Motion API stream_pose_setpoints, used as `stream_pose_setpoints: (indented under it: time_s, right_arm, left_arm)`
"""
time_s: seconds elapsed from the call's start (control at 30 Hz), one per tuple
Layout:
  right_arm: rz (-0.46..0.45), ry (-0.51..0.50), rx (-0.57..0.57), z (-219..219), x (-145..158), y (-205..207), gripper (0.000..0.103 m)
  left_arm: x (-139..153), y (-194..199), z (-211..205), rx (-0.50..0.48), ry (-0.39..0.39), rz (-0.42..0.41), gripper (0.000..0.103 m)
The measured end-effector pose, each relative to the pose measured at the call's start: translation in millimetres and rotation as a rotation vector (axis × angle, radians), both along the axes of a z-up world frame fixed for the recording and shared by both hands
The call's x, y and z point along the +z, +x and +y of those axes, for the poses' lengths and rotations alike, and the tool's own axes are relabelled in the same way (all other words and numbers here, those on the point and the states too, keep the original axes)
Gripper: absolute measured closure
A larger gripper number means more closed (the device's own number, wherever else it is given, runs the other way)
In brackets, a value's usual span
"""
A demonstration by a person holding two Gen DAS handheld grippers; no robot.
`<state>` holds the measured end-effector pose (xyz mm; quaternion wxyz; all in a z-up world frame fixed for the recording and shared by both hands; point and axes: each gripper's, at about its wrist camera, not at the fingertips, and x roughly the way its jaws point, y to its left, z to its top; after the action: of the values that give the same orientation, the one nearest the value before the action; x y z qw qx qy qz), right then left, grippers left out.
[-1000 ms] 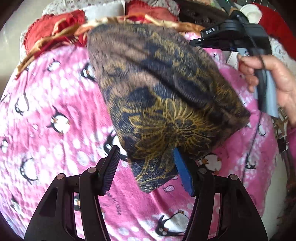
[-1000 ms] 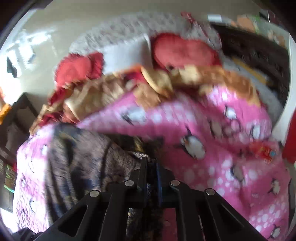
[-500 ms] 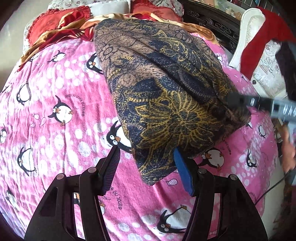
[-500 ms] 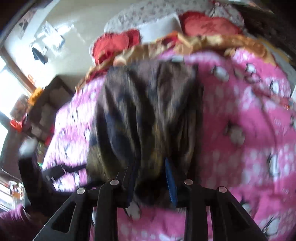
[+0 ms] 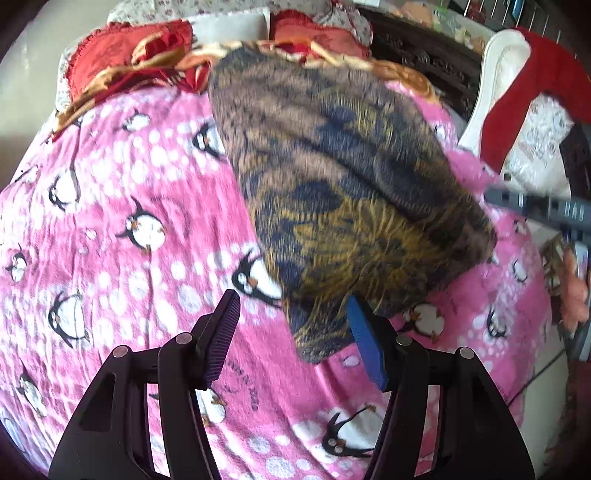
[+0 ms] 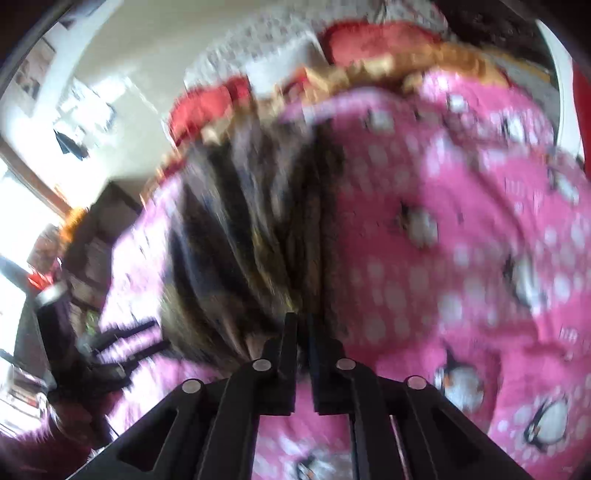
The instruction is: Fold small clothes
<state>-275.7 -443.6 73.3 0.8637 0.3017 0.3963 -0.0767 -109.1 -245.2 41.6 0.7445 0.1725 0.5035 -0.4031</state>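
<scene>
Pink bedding printed with penguins and white dots covered the bed (image 5: pixel 122 192) in the left wrist view, with two red cushions (image 5: pixel 122 55) and a white pillow (image 5: pixel 229 24) at its far end. A brown, navy and gold patterned garment (image 5: pixel 332 184) lay on the blanket, stretching from the cushions down toward the camera, its near corner resting between the spread fingers of the left gripper (image 5: pixel 291 314). That gripper was wide open and held nothing; its blue pad (image 5: pixel 364 343) sat just beside the cloth's corner. Small dark writing on the blanket near the left finger was too blurred to read. At the right edge, the right gripper (image 5: pixel 539 208) showed as a grey bar with pale lettering that could not be made out, reaching the garment's right edge. A white chair (image 5: pixel 491 85) draped with red cloth (image 5: pixel 517 96) stood beside the bed. Open blanket lay to the left of the garment.

From the right wrist view, heavily blurred, the right gripper (image 6: pixel 303 325) had its fingers drawn almost together, pinching the garment (image 6: pixel 251 229) at its near edge. Folds of the cloth ran away toward the cushions (image 6: pixel 207 107). Pink blanket (image 6: pixel 461 221) filled the right side. The left gripper (image 6: pixel 122 343) appeared as a dark shape at the lower left.
</scene>
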Motion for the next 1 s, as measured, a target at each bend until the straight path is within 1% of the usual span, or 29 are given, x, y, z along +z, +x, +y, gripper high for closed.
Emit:
stream_pose_setpoints:
  time_s: [0.03,0.07,0.1,0.17,0.2,0.23,0.27,0.3,0.33,0.37,0.4,0.5,0.53,0.57,0.6,0.63,0.67,0.7,0.73,0.77,0.8,0.83,0.87,0.9,0.93,1.0]
  right_arm:
    - [-0.041,-0.024,-0.016,-3.9,13.9,8.3,0.076]
    - [-0.056,-0.050,-0.032,-6.0,21.8,14.8,0.052]
    - [-0.061,-0.089,-0.064,-9.7,28.6,28.2,0.047]
    - [-0.054,-0.117,-0.094,-18.1,30.9,56.9,0.047]
    - [-0.045,-0.114,-0.098,-23.1,28.7,72.3,0.047]
    - [-0.023,-0.113,-0.099,-27.2,22.9,89.7,0.050]
    - [0.010,-0.118,-0.099,-30.7,15.0,107.0,0.061]
    - [0.029,-0.119,-0.096,-31.1,13.1,111.7,0.072]
    - [0.047,-0.121,-0.093,-33.5,8.2,121.0,0.092]
    - [0.047,-0.148,-0.101,-34.3,9.2,125.1,0.097]
    - [0.038,-0.182,-0.104,-35.6,14.4,123.2,0.099]
    - [0.028,-0.262,-0.118,-35.4,25.5,119.1,0.099]
    - [0.053,-0.297,-0.133,-38.6,23.3,121.8,0.100]
    - [0.110,-0.375,-0.172,-42.6,14.1,125.0,0.103]
    - [0.165,-0.412,-0.205,-48.5,3.5,125.3,0.103]
    - [0.180,-0.386,-0.206,-54.4,-3.5,123.9,0.103]
    - [0.165,-0.289,-0.198,-64.1,-12.8,117.8,0.103]
    - [0.132,-0.202,-0.199,-69.2,-15.6,108.8,0.103]
    - [0.096,-0.165,-0.218,-70.5,-11.2,97.2,0.103]
    - [0.067,-0.162,-0.224,-69.0,-4.1,89.1,0.103]
    - [0.023,-0.153,-0.209,-64.7,6.4,80.3,0.101]
    - [0.003,-0.141,-0.182,-58.9,14.2,75.5,0.091]
    - [-0.001,-0.138,-0.156,-51.4,20.2,72.6,0.075]
    - [-0.005,-0.143,-0.138,-44.5,24.7,69.6,0.069]
    - [-0.014,-0.157,-0.110,-33.1,29.5,67.9,0.067]
    - [-0.030,-0.179,-0.018,-5.7,38.9,69.2,0.067]
  left_arm:
    - [2.0,1.2,-1.0,0.004,-0.008,-0.003,0.043]
    - [3.2,2.2,-3.5,0.006,-0.011,-0.007,0.043]
    - [2.2,3.0,-6.4,0.006,-0.006,-0.011,0.043]
    - [-1.0,3.4,-12.1,0.008,0.005,-0.013,0.043]
    - [-3.8,3.9,-14.6,0.008,0.008,-0.008,0.043]
    - [-7.4,4.2,-17.6,0.008,0.018,0.001,0.043]
    - [-10.1,4.3,-19.1,0.008,0.024,0.007,0.043]
    - [-12.4,4.7,-20.5,0.008,0.028,0.012,0.043]
    - [-14.9,4.7,-21.6,0.006,0.031,0.018,0.043]
    - [-15.9,5.1,-22.4,0.001,0.033,0.021,0.043]
    - [-17.2,4.6,-23.3,-0.006,0.036,0.022,0.043]
    - [-22.2,4.3,-26.4,-0.016,0.040,0.025,0.043]
    - [-24.3,4.5,-27.9,-0.016,0.046,0.030,0.043]
    - [-25.8,4.6,-29.4,-0.017,0.052,0.031,0.043]
    - [-26.2,3.8,-30.1,-0.017,0.052,0.030,0.043]
    - [-24.9,3.8,-29.4,-0.016,0.050,0.032,0.043]
    - [-22.9,3.4,-28.3,-0.014,0.048,0.033,0.043]
    - [-20.2,3.0,-26.8,-0.012,0.045,0.031,0.043]
    - [-16.1,2.1,-25.0,-0.010,0.039,0.024,0.043]
    - [-12.1,2.2,-23.3,-0.009,0.034,0.011,0.043]
    - [-9.3,1.6,-22.4,-0.007,0.036,-0.004,0.043]
    - [-5.7,0.7,-21.7,-0.003,0.037,-0.022,0.043]
    - [-2.4,0.9,-20.6,0.004,0.034,-0.034,0.043]
    - [0.6,0.4,-19.9,0.011,0.030,-0.042,0.043]
    - [3.1,1.4,-20.4,0.016,0.026,-0.048,0.043]
    - [7.4,4.6,-22.7,0.025,0.030,-0.066,0.043]
